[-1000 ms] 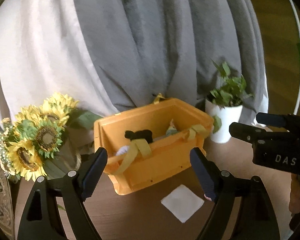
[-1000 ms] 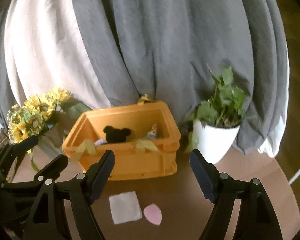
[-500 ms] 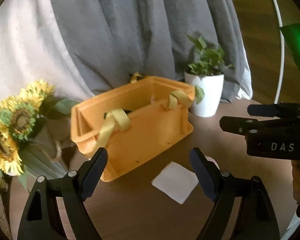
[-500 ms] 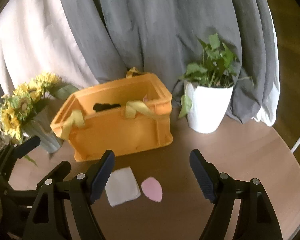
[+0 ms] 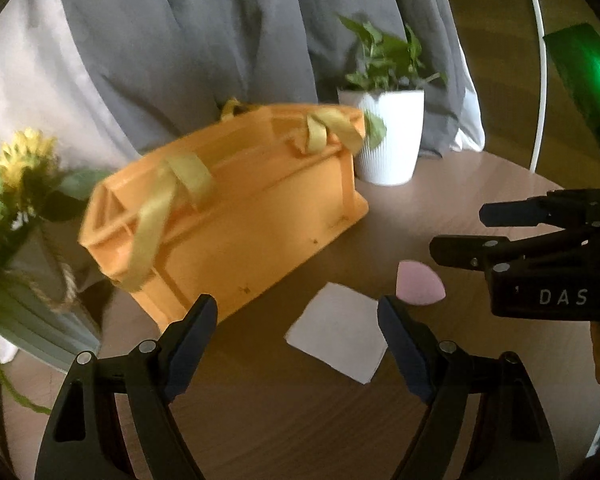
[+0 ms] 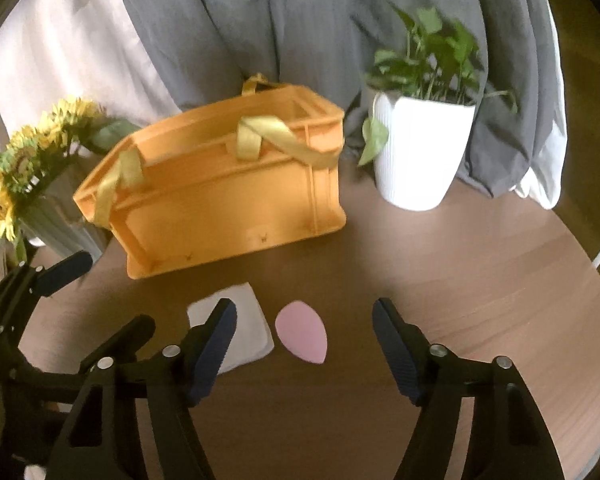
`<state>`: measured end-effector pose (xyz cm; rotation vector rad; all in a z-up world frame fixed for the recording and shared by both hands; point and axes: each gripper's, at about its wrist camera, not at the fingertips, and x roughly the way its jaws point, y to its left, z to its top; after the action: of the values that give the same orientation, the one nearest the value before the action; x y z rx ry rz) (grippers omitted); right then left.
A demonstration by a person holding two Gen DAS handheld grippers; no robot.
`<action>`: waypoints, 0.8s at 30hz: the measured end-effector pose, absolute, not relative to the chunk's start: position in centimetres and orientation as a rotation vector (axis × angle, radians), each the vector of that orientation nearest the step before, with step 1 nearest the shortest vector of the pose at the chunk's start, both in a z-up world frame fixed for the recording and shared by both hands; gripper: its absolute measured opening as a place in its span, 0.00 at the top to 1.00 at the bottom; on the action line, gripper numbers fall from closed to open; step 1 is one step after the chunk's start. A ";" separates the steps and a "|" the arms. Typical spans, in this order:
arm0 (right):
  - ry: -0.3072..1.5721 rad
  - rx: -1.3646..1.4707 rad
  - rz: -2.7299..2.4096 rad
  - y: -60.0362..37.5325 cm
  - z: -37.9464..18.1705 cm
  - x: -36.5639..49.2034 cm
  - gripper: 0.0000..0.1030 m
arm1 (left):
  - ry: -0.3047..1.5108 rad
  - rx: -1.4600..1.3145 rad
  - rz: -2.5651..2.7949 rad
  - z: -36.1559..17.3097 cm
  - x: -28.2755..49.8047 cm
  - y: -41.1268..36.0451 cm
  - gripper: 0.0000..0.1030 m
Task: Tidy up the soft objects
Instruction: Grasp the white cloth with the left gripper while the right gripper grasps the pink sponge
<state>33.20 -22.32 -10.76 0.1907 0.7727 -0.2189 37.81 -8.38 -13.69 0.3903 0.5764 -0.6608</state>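
On the round wooden table we see the orange crate; before it lie a white cloth square and pink teardrop sponge. Our left gripper gapes empty; our right gripper, narrowing, grasps nothing.

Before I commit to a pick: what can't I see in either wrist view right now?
- Orange crate interior: both views, hidden behind its near wall.
- White cloth: right wrist view, near corner behind the right gripper's finger; left wrist view, one edge behind the left gripper's finger.
- Sunflowers: left wrist view, blurred, cut by the frame edge.
- Pink sponge: thickness unreadable.
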 end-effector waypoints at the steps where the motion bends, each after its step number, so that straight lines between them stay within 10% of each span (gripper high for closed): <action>1: 0.780 0.191 -0.218 -22.3 -11.1 33.3 0.34 | 0.586 0.391 -0.671 -14.1 38.0 -8.5 0.21; 24: 0.877 0.234 -0.182 -23.2 -16.2 36.2 0.43 | 0.797 0.386 -0.774 -19.6 41.1 -11.1 0.37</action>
<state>36.18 -23.18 -16.16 0.2337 0.8769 -0.1819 41.05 -11.09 -19.64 0.3861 0.7971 -0.7738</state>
